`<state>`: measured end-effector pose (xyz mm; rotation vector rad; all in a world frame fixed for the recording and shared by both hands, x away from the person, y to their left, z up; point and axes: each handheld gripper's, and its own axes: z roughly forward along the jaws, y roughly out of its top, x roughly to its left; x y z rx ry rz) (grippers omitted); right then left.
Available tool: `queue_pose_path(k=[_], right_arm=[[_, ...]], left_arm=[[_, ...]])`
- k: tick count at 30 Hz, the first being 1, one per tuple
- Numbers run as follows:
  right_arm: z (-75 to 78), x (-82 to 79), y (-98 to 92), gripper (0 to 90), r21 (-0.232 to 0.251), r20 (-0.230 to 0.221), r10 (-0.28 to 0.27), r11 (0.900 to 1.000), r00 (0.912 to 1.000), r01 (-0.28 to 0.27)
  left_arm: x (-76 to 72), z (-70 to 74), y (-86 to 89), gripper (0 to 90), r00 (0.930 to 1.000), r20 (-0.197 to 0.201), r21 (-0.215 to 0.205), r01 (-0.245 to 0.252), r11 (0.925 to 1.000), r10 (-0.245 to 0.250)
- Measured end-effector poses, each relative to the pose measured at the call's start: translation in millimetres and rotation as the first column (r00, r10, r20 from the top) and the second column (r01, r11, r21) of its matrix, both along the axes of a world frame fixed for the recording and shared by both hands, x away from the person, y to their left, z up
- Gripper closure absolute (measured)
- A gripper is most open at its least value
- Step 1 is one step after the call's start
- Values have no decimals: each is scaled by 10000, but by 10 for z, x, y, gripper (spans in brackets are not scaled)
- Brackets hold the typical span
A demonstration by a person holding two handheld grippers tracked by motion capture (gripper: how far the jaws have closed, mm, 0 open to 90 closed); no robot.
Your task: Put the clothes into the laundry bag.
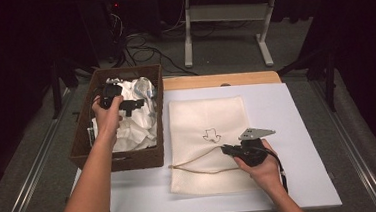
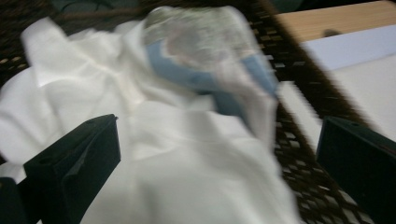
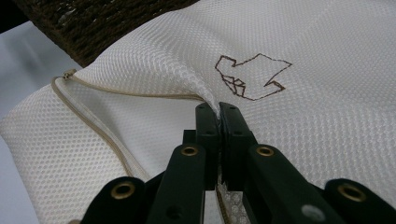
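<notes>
Right gripper (image 3: 218, 109) pinches the mesh bag's (image 1: 205, 135) top layer on the table, lifting its mouth; left gripper (image 1: 125, 104) hangs wide open, empty, directly over the basket's (image 1: 123, 73) clothes (image 2: 154, 154).

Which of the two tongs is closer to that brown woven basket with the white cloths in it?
The left. The left tongs hang open over the basket, just above the white cloths. The right tongs are off beside it, shut on the mesh bag.
</notes>
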<state>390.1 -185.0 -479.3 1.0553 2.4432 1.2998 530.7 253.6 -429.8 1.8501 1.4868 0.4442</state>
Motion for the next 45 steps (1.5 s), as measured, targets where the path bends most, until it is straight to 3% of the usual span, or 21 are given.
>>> queue_pose_path(k=[7,9,13,16,17,18,19,20,23,25,27,33,34,35,36,37,39,41,42,43,45], right_arm=[[-12,4,-11,883,19,-47,70,10000,10000,-70],[-16,4,-22,883,39,-65,68,10000,10000,-67],[-19,1,-32,883,60,-70,39,10000,10000,-39],[-24,-3,-37,883,5,-52,68,10000,10000,-68],[-27,-8,-33,883,0,-51,56,10000,10000,-56],[-28,-12,-31,883,-29,-28,65,10000,10000,-65],[-28,-12,-31,883,-29,-28,65,10000,10000,-65],[-35,-16,-34,883,-55,-24,85,9999,10000,-85],[-47,-15,-41,882,-76,-46,92,9999,9999,-92],[-50,-17,-43,883,-81,-87,76,9999,9999,-76],[-57,-22,-40,883,-107,-74,87,9999,9999,-88],[-82,-21,-19,883,-245,-113,110,9996,9999,-113],[-93,-16,-19,882,-283,-179,119,9995,9998,-124],[-93,-16,-19,882,-283,-179,119,9995,9998,-124],[-96,-11,-22,883,-199,-172,125,9997,9998,-129],[-95,-11,-23,883,-201,-154,131,9997,9998,-134],[-91,-13,-23,883,-203,-139,127,9997,9998,-130],[-94,-7,-24,883,-197,-125,137,9997,9998,-140],[-94,-7,-24,883,-197,-125,137,9997,9998,-140],[-94,-6,-23,883,-204,-147,129,9997,9998,-132],[-100,-7,-14,883,-227,-184,123,9997,9998,-127]], left_arm=[[178,-270,156,6,9936,-967,486,-536,9974,581],[227,-406,165,6,9848,-1555,853,-642,9943,769],[254,-483,162,5,9795,-1887,771,-575,9954,712],[285,-537,171,3,9531,-2884,1217,-587,9908,918],[285,-537,171,3,9531,-2884,1217,-587,9908,918],[300,-555,198,0,9375,-3150,1407,-1079,9842,1478],[300,-555,198,0,9375,-3150,1407,-1079,9842,1478],[310,-582,209,0,9295,-3285,1486,-1244,9810,1676],[320,-630,222,0,9206,-3555,1501,-1145,9820,1617],[326,-645,202,2,9211,-3548,1445,-1156,9827,1605],[323,-658,149,13,9167,-3767,1730,-720,9823,1335],[269,-601,165,170,9273,-3637,2019,-147,9793,889],[256,-570,169,451,9303,-3600,1745,-64,9846,699],[245,-551,177,451,9322,-3571,1504,-47,9886,587],[235,-539,190,623,9321,-3584,1196,-93,9928,519],[219,-513,205,648,9306,-3655,609,4,9981,219],[191,-458,216,662,9282,-3683,-497,370,9981,-527],[149,-373,207,664,9262,-3345,-1861,1159,9757,-1739],[149,-373,207,657,9262,-3345,-1861,1159,9757,-1739],[122,-326,164,657,9183,-3121,-2263,1771,9578,-2435],[98,-284,48,486,9149,-3055,-1912,2126,9583,-2639]])
